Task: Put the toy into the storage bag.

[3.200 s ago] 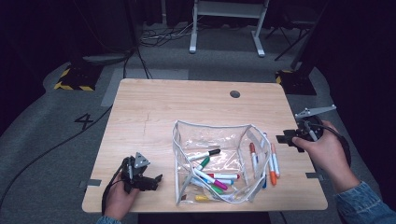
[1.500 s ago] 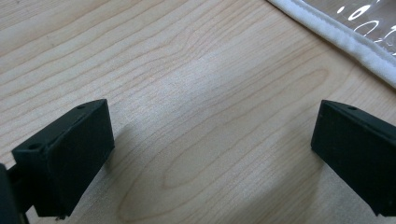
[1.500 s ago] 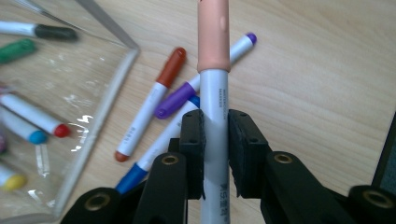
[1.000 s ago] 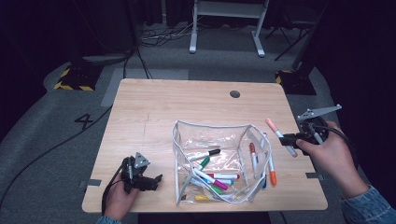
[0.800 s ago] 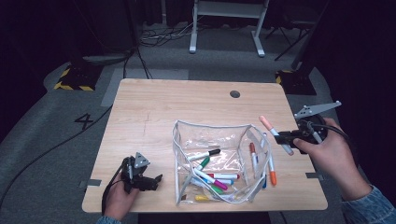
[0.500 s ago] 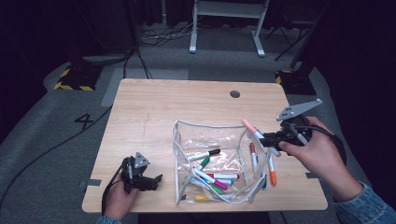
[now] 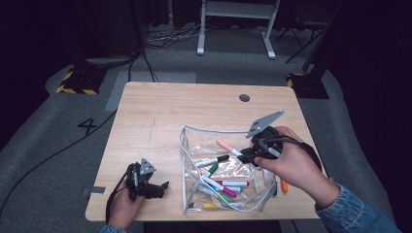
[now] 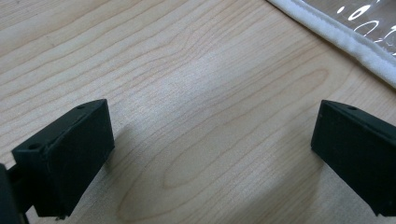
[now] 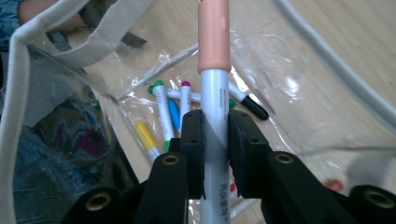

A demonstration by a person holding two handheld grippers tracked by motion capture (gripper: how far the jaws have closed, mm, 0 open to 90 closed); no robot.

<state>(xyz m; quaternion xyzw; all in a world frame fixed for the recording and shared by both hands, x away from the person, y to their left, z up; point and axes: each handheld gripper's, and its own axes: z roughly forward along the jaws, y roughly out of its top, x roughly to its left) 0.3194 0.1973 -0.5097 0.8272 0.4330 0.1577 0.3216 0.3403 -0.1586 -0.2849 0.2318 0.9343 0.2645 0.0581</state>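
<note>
The wooden table (image 7: 160, 116) lies bare beyond the clear plastic pouch (image 7: 194, 145) (white-edged, mouth gaping); left of the pouch the left gripper (image 7: 148, 184) rests, jaws wide and empty; above the pouch the right gripper (image 7: 248, 156) pinches a pink-capped grey marker (image 9: 213, 84).

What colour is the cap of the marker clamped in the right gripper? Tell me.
Salmon pink, on a pale grey-white barrel; the marker shows best in the right gripper view.
</note>
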